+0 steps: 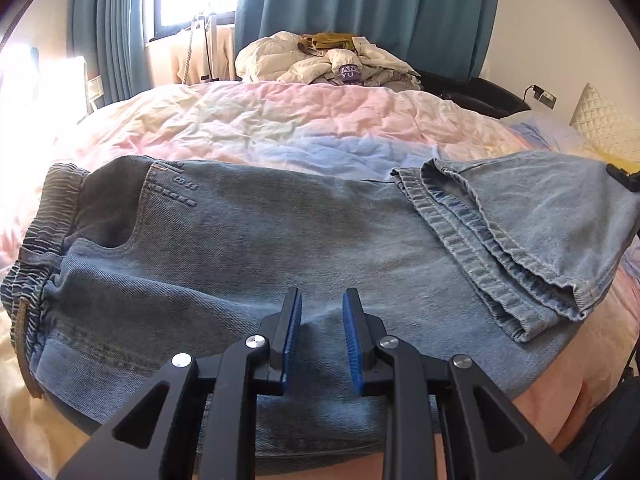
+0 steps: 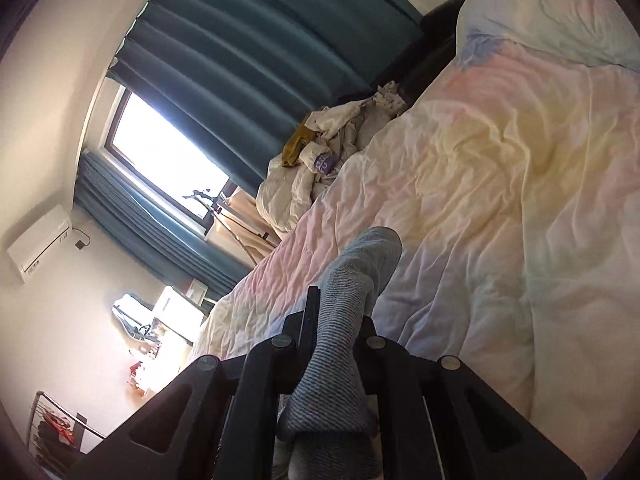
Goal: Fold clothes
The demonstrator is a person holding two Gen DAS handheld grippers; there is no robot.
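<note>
Progress looks to me about halfway on this one garment: the light-blue denim jeans with the gathered elastic waistband [image 1: 248, 248] lie flat across the pastel pink, yellow and blue quilted bedspread [image 1: 280, 124], legs stacked one on the other, waistband at the left of my left wrist view. The hem end [image 1: 520, 240] is already lifted and doubled over toward the middle. My right gripper [image 2: 340, 312] has its jaws clamped on a fold of that denim, which stands up between the fingers and hides the pads. In the left view only its black tip shows at the far right edge, at the raised cloth. My left gripper [image 1: 322, 324] hovers over the thigh area near the bed's front edge, its blue pads [image 1: 294, 332] a narrow gap apart with nothing between them; whether they rest on the denim I cannot tell. What remains, I judge, is laying the carried end down toward the waistband and flattening it. A heap of cream and mustard crumpled clothing [image 1: 328, 60] at the far side of the bed is unfolded.
</note>
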